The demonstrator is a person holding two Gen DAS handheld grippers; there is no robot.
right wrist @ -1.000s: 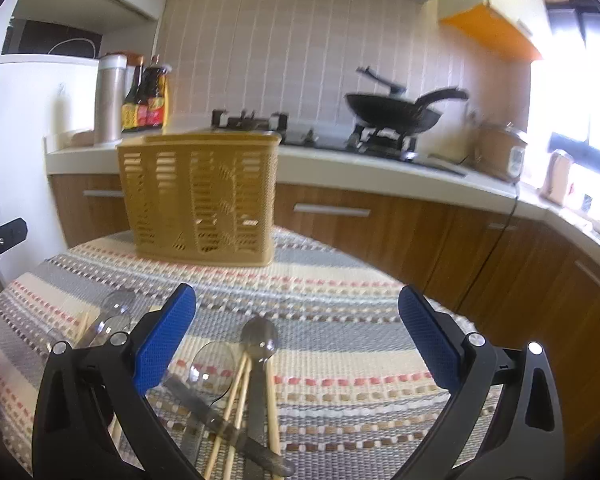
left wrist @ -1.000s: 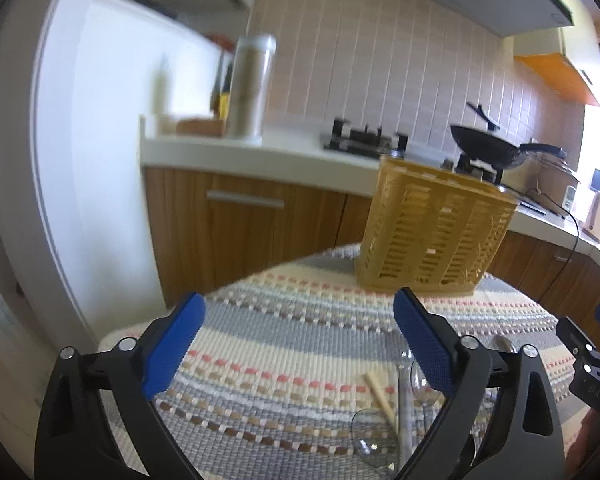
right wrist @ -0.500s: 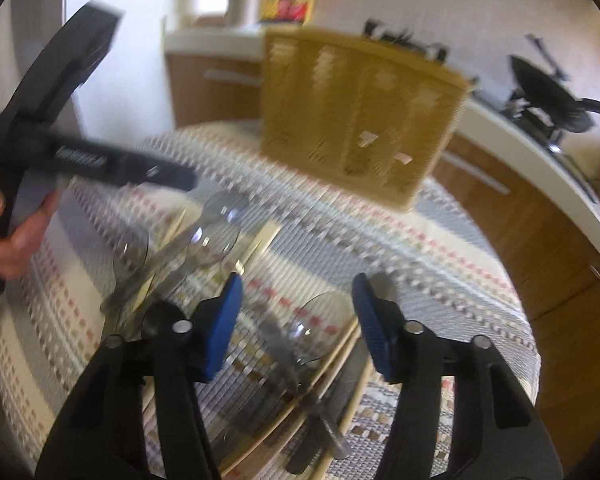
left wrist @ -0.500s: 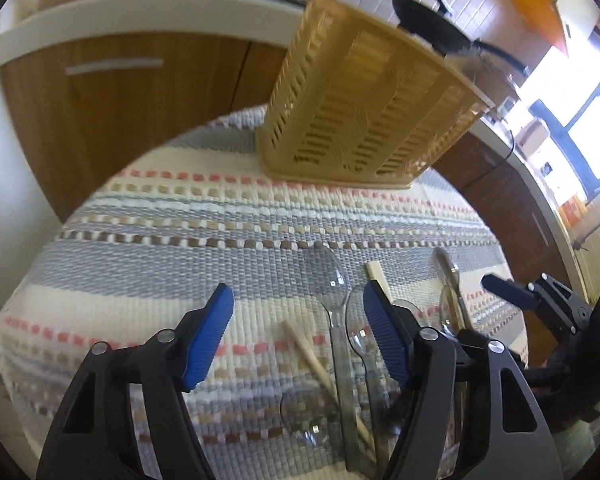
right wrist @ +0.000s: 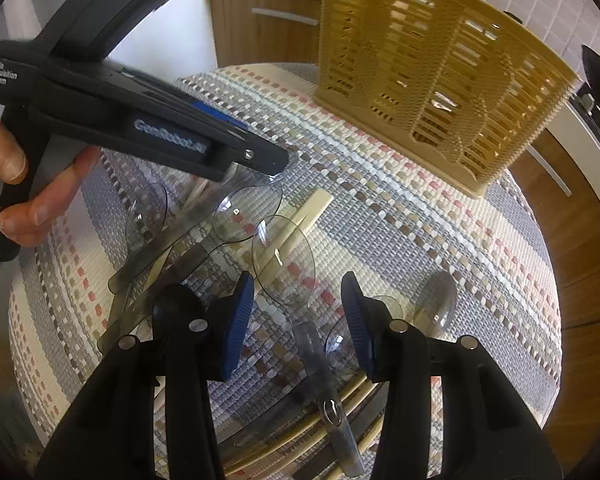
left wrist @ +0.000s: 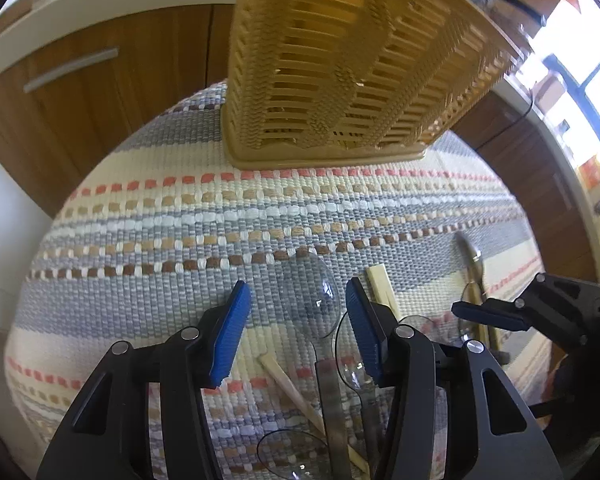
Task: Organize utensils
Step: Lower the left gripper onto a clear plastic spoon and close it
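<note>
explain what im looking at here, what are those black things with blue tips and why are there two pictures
There is no robot here: a person holds a hand-held tool in each hand, each with two black fingers tipped with blue pads. Each tool carries a wide-angle camera looking along its fingers, hence two pictures. One shows the left gripper, the other the right gripper, with the person's hand holding the left tool off to the side.

On the striped woven mat lie clear plastic spoons, wooden chopsticks and a metal spoon, in front of a yellow slotted basket. Both sets of fingers are closing over the spoons, but nothing is held yet.
</note>
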